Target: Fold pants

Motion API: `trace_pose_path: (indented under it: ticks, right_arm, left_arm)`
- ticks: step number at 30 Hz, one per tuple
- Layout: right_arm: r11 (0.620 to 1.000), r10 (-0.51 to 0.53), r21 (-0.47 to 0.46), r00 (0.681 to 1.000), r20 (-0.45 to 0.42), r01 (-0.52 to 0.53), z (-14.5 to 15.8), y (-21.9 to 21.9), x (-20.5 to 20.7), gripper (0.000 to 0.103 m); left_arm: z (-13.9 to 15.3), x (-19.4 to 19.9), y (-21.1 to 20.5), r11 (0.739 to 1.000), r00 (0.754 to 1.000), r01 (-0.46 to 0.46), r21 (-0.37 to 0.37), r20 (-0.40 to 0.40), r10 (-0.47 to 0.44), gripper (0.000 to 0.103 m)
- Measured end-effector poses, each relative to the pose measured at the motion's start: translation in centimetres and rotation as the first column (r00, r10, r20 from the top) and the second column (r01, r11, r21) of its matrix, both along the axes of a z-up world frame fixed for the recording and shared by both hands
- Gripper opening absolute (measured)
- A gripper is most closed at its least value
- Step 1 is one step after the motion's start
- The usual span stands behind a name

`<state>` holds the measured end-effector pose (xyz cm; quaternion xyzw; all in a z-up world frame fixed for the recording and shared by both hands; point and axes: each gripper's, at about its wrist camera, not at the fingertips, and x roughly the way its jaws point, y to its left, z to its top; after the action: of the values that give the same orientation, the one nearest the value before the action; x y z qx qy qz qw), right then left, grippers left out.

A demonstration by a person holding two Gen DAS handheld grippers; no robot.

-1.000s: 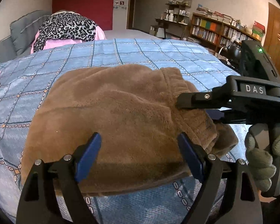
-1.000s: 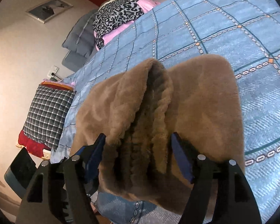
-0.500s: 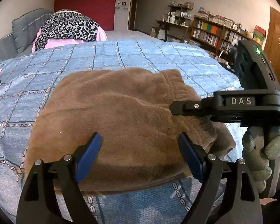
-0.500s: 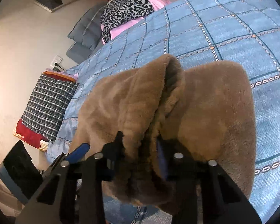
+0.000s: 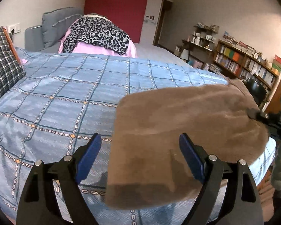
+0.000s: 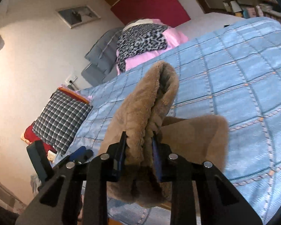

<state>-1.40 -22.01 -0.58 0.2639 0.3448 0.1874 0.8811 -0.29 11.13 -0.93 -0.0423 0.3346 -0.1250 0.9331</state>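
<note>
The folded brown fleece pants (image 5: 185, 133) are held up above the blue quilted bed (image 5: 69, 97), near its front right corner. My right gripper (image 6: 138, 150) is shut on the thick waistband edge of the pants (image 6: 146, 112); the bundle hangs from it. It shows at the right edge of the left wrist view (image 5: 260, 115). My left gripper (image 5: 138, 155) is open and empty, low in front of the bed; the lifted pants hang over its right finger.
A plaid pillow (image 5: 1, 71) lies at the bed's left edge. A leopard-print and pink pile (image 5: 97, 35) sits at the far end by grey cushions. Bookshelves (image 5: 247, 65) and a black chair (image 5: 256, 90) stand to the right.
My right gripper shut on the waistband edge and lifted the pants off the bed, to the right. My left gripper stayed open and its view swung left.
</note>
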Motion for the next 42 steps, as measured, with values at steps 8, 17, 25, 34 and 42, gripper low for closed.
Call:
trace_pose_path:
  ticks: [8,17,25,34,42]
  right_arm:
    - [0.993,-0.116,-0.001,0.982,-0.151,0.117,-6.0,-4.5,-1.3,0.025]
    - [0.99,-0.125,0.041,0.975,-0.185,0.135,-9.9,-5.7,-1.9,0.026]
    - [0.982,-0.172,-0.1,0.976,-0.132,0.159,-7.8,-4.9,-3.1,0.042]
    - [0.94,-0.232,-0.249,0.972,0.033,0.233,-3.1,-2.9,-3.4,0.048]
    - [0.954,-0.117,-0.276,0.993,0.014,0.116,-3.4,-0.2,-0.2,0.048]
  left_arm:
    - [-2.0,0.4,-2.5,0.997,0.996,0.071,0.03,-0.05,-0.07,0.086]
    - [-5.7,0.8,-4.6,0.989,0.985,0.123,0.082,-0.133,-0.112,0.086]
    - [-6.3,0.8,-4.8,0.987,0.986,0.119,0.109,-0.133,-0.104,0.09]
    - [-2.9,2.7,-6.5,0.985,0.99,0.126,0.12,-0.071,-0.118,0.09]
    - [-4.0,7.8,-8.4,0.989,0.968,0.124,0.084,-0.231,-0.102,0.09]
